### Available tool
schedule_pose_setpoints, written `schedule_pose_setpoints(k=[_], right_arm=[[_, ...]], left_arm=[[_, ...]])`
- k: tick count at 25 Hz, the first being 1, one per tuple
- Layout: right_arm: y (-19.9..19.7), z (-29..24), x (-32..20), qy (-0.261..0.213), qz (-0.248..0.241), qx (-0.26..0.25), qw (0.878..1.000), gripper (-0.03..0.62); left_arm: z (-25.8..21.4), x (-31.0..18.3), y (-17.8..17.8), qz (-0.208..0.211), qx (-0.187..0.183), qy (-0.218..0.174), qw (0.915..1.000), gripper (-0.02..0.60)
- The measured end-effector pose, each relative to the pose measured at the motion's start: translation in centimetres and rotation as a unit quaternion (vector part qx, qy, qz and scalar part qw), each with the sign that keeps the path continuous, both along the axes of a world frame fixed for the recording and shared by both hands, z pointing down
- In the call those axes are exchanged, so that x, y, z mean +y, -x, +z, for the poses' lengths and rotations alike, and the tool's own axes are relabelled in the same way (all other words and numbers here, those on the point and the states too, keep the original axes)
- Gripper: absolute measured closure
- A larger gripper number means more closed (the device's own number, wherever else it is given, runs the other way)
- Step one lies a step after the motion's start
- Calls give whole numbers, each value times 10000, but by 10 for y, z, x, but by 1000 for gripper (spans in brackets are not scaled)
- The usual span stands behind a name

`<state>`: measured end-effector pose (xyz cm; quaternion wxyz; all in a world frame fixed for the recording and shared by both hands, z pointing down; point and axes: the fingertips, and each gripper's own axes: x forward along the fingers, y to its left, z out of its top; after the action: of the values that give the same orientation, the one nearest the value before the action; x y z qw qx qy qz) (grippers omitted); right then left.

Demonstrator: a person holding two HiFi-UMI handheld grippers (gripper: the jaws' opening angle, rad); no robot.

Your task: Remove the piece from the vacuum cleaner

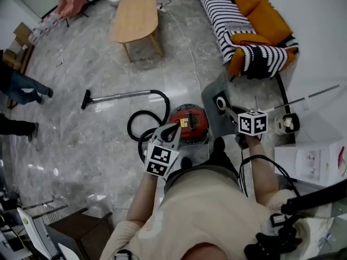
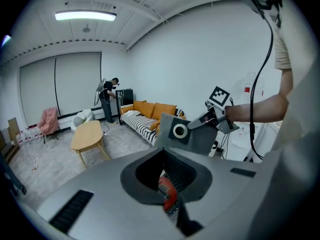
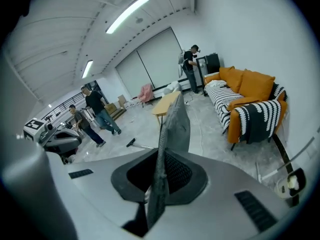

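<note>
1. Standing on the grey marble floor (image 1: 81,140), the red vacuum cleaner (image 1: 190,124) has its black hose (image 1: 142,124) coiled beside it.
2. Right gripper (image 1: 226,108) is clamped on the flat grey piece (image 1: 213,111), held up just right of the vacuum cleaner.
3. Left gripper (image 1: 174,128) hovers over it, jaws together, empty.
4. Oval wooden table (image 1: 135,16) and orange sofa (image 1: 255,15) stand beyond.

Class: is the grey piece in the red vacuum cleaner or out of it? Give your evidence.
Out. The right gripper grips the grey piece in the air, clear of the red vacuum cleaner.
</note>
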<state>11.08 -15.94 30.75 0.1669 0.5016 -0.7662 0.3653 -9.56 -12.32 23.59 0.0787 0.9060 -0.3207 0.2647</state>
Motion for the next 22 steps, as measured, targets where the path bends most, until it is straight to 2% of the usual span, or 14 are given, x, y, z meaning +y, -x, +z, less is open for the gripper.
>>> schedule_pose_setpoints(k=[5, 8, 15, 22], right_arm=[[47, -31, 29, -306, -111, -79, 9994, 569], [63, -37, 48, -317, -121, -184, 9993, 569], [58, -34, 87, -111, 44, -314, 9994, 569], [42, -47, 104, -332, -73, -249, 9991, 569]], left_arm=[[-7, 19, 32, 169, 87, -14, 9998, 578], [-4, 29, 38, 301, 170, 61, 9994, 578], [-7, 43, 9, 830, 259, 114, 9961, 578], [-20, 56, -25, 1057, 211, 55, 9942, 578]])
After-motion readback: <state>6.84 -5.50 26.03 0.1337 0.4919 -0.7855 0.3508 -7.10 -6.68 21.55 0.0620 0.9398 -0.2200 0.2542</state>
